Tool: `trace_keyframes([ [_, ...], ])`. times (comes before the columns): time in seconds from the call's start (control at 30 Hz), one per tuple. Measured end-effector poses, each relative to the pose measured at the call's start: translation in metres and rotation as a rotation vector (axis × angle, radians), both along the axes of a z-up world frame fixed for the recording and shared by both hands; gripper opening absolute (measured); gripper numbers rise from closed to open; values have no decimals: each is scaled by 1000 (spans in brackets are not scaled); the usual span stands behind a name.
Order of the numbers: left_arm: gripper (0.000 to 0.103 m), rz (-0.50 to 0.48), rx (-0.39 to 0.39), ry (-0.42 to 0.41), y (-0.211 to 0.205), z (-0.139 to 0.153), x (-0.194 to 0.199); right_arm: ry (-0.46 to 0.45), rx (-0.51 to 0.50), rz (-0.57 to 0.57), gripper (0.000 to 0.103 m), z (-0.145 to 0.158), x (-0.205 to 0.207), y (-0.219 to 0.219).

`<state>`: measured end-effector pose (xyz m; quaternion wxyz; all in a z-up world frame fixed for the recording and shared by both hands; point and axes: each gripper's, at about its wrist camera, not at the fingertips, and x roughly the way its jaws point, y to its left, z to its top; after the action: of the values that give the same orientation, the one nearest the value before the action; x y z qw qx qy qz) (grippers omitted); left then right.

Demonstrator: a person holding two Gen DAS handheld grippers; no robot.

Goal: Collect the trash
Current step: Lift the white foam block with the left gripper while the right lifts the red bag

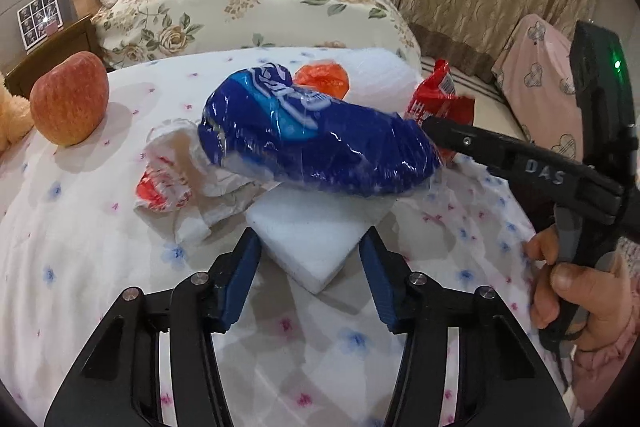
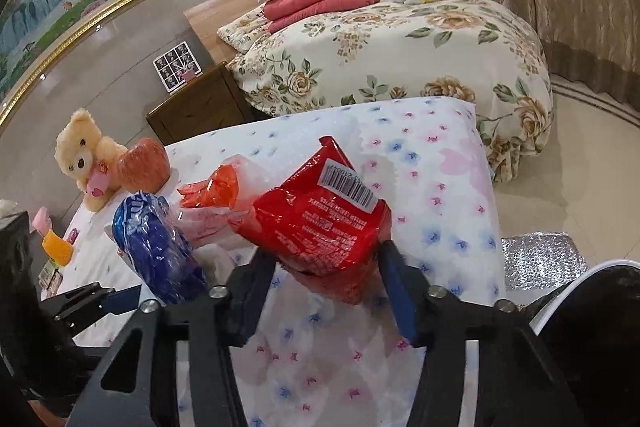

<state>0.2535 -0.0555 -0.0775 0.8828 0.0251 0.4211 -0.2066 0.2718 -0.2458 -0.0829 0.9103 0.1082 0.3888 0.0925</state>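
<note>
Grabbing trash is the step you are on: your left gripper (image 1: 308, 259) has its blue pads squeezed on the white foam block (image 1: 316, 239), and your right gripper (image 2: 328, 279) is clamped on the red snack bag (image 2: 320, 219), both over the middle of the flowery bed cover (image 2: 440, 195). The blue wrapper (image 1: 316, 139) rests on top of the foam block. Next, I think you need to lift both slowly and keep squeezing so nothing slips.

- Foam block (image 1: 316, 239) lies on the bedspread (image 1: 80, 267), a wrapped pack (image 1: 312, 139) resting on its far edge
- Crumpled bag (image 1: 180, 179) just left of the block
- Apple (image 1: 70, 99) far left, beside a teddy bear (image 2: 86, 155)
- Snack packet (image 2: 320, 215) right of the pack
</note>
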Motion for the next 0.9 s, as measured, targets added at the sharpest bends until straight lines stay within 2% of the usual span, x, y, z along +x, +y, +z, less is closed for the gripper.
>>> trace_keyframes([
  [0.07, 50, 7, -24, 5, 7, 2, -7, -1, 11, 19, 42, 2, -6, 3],
  [0.33, 50, 75, -139, 46, 43, 6, -59, -25, 53, 76, 41, 14, -48, 20],
  [0.5, 50, 78, -180, 64, 51, 3, -90, -36, 77, 96, 41, 19, -80, 26],
  [0.9, 50, 75, -173, 35, 39, 11, -117, -41, 98, 55, 40, 22, -138, 3],
])
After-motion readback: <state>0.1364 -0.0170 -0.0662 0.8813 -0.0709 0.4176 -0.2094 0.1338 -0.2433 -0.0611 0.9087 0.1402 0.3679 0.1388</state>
